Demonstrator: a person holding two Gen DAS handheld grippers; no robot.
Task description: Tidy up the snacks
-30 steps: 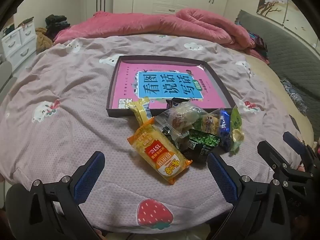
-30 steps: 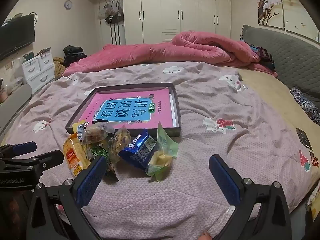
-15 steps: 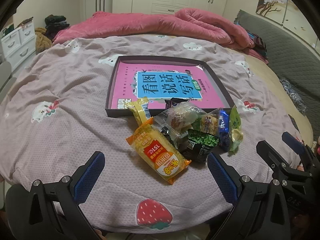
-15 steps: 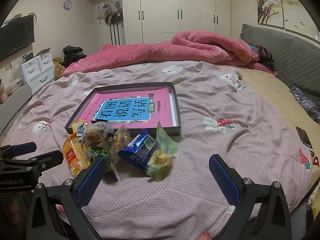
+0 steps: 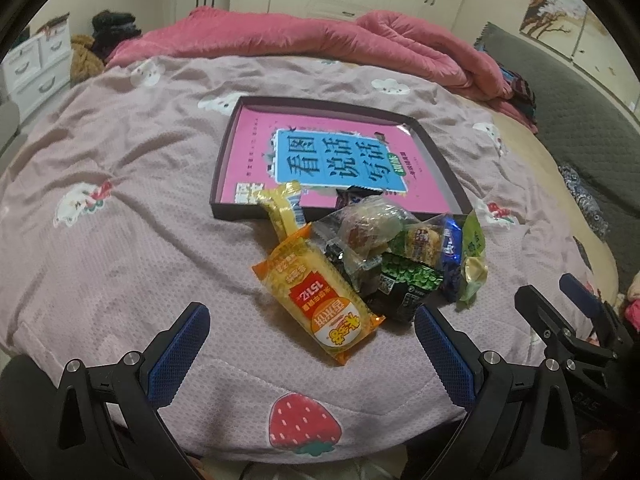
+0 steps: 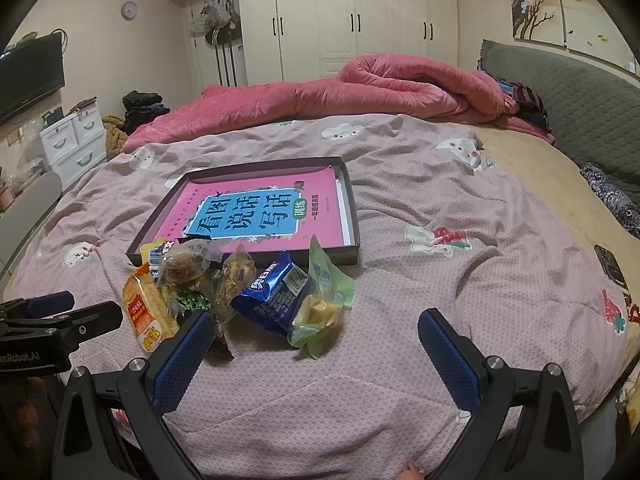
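A pile of snack packets [image 5: 372, 264] is lying on the bedspread [image 5: 132, 216] against the near edge of the dark tray [image 5: 438, 160]. Your left gripper [image 5: 310, 344] and right gripper [image 6: 314, 344] are hovering wide open, holding nothing. Only your right view is showing the wardrobe [image 6: 352, 20]. Nothing is shifting since earlier.

Both wrist cams are looking low across the bed [image 5: 120, 208] toward 12 o'clock, sitting near the snack pile [image 5: 372, 264], both sharing it and the tray [image 6: 352, 216].
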